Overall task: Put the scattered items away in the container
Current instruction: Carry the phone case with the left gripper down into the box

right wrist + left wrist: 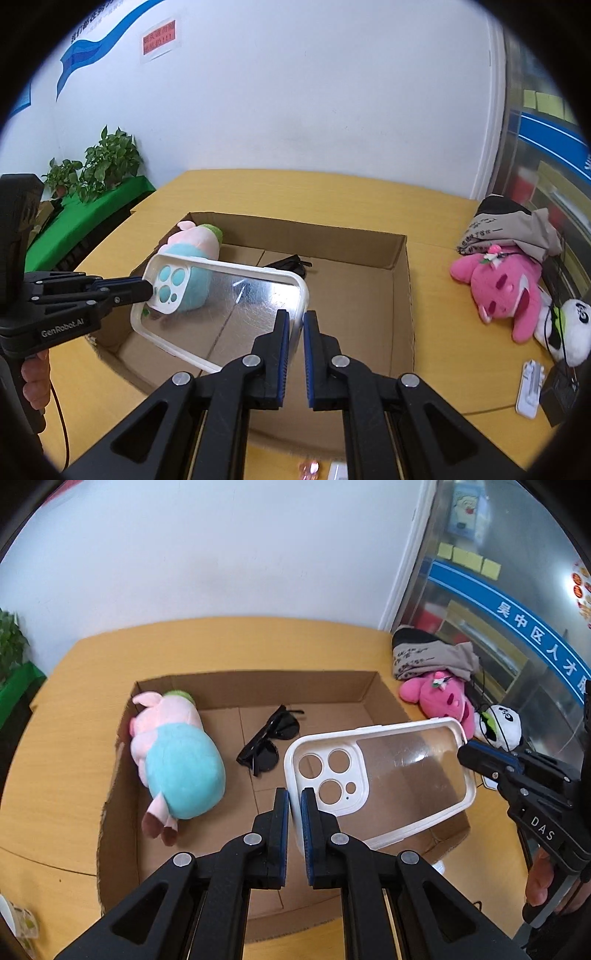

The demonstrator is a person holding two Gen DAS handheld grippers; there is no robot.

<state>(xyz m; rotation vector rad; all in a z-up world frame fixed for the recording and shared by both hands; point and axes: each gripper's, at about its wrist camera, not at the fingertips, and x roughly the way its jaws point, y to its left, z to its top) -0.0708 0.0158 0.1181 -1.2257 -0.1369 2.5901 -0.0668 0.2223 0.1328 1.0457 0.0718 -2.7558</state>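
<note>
While both tools [294, 805] [295, 326] clamp phone case [388, 771], it hangs over cardboard box [258, 686].

Right tool [294, 317]: closed on the near rim of the phone case [236, 295]
Left tool [147, 290]: clamped on the case's camera-cutout end
Phone case: clear with white rim, held above the cardboard box [400, 273]
In the box: pig plush [199, 251], sunglasses [291, 264]
Counter [436, 306], right of the box: pink plush [502, 284], panda plush [572, 328], folded cloth [506, 225]
</note>
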